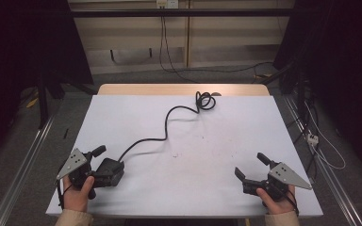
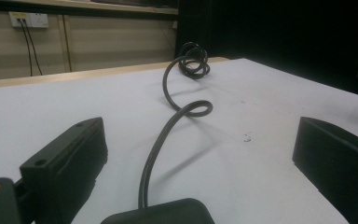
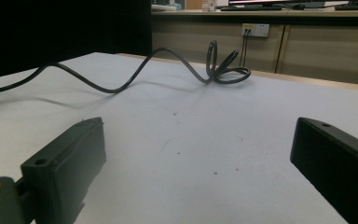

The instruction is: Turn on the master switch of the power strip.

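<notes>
Left gripper [image 1: 104,162] fingers spread around the adapter [image 1: 108,172] — rigid, blocky, grip its sides; cord [image 1: 167,123] floppy.

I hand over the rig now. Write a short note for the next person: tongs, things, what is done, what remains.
Left tongs: open, standing around the black power adapter at the near left of the table; no squeeze visible.
Right tongs: open, empty, near right.
The adapter's cable runs across the white sheet to a loose coil at the far edge.
Done: nothing is lifted.
Left: probably grip the adapter and deal with the cable.
</notes>
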Demonstrator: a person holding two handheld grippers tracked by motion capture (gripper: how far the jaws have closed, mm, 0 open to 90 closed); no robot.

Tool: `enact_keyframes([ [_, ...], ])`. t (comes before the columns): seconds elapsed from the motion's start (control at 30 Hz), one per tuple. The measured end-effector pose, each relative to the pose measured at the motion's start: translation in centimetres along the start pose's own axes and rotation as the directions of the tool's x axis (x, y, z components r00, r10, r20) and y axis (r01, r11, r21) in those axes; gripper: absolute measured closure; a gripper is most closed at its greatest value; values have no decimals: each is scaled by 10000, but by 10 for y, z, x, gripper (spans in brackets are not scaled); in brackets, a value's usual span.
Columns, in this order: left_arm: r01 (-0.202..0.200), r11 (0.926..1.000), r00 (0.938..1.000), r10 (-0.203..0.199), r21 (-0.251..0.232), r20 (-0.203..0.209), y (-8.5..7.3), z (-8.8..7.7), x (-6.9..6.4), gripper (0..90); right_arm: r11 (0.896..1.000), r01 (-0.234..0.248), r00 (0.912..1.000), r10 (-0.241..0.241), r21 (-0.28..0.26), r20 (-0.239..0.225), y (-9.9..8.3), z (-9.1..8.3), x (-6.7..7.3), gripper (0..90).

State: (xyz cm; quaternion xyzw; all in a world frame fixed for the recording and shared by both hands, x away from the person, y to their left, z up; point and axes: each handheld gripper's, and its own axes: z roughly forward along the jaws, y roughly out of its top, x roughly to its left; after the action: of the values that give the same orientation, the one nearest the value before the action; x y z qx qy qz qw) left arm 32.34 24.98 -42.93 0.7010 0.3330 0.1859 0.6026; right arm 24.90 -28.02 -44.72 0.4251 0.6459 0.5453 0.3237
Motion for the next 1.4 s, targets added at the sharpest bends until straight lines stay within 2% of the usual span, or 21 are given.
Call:
enact_keyframes([
  [0.17, 16, 10000, 9999, -15, -85, 125, 3, -2, 2, 28, 10000, 66, 10000, -66, 12, -18, 0, 0, 0, 28],
  [0.3, -9, 10000, 9998, 8, 27, 175, 4, -3, 2, 38, 9999, 102, 9999, -102, 23, 25, 0, -1, 0, 29],
  [0.43, -64, 9999, 9998, 61, 157, 212, 5, -4, 2, 87, 9999, 97, 9999, -98, 29, 73, 0, -1, 0, 31],
  [0.5, -43, 9995, 9995, 33, 312, 318, 6, -5, 3, 148, 9999, 107, 9999, -107, 33, 81, 0, -2, -1, 31],
  [0.7, -37, 9985, 9990, 12, 542, 454, 8, -5, 3, 240, 9999, 144, 9998, -144, 45, 156, 0, -2, -3, 33],
  [0.73, -45, 9981, 9983, 9, 614, 577, 8, -4, 3, 240, 9999, 144, 9998, -144, 45, 156, 0, -2, -3, 33],
  [0.77, -121, 9977, 9978, 76, 670, 664, 9, -4, 3, 286, 9999, 153, 9997, -154, 55, 180, 0, -3, -3, 34],
  [0.93, -62, 9964, 9968, -6, 847, 802, 11, -3, 4, 360, 9999, 162, 9997, -163, 54, 205, 0, -3, -3, 35],
  [1.27, -74, 9943, 9963, -18, 1064, 859, 12, -2, 6, 381, 9998, 190, 9996, -191, 56, 198, 0, -3, -4, 37],
  [1.4, 7, 9936, 9957, -112, 1133, 921, 13, -2, 7, 429, 9998, 196, 9996, -197, 74, 180, 0, -3, -3, 40],
])
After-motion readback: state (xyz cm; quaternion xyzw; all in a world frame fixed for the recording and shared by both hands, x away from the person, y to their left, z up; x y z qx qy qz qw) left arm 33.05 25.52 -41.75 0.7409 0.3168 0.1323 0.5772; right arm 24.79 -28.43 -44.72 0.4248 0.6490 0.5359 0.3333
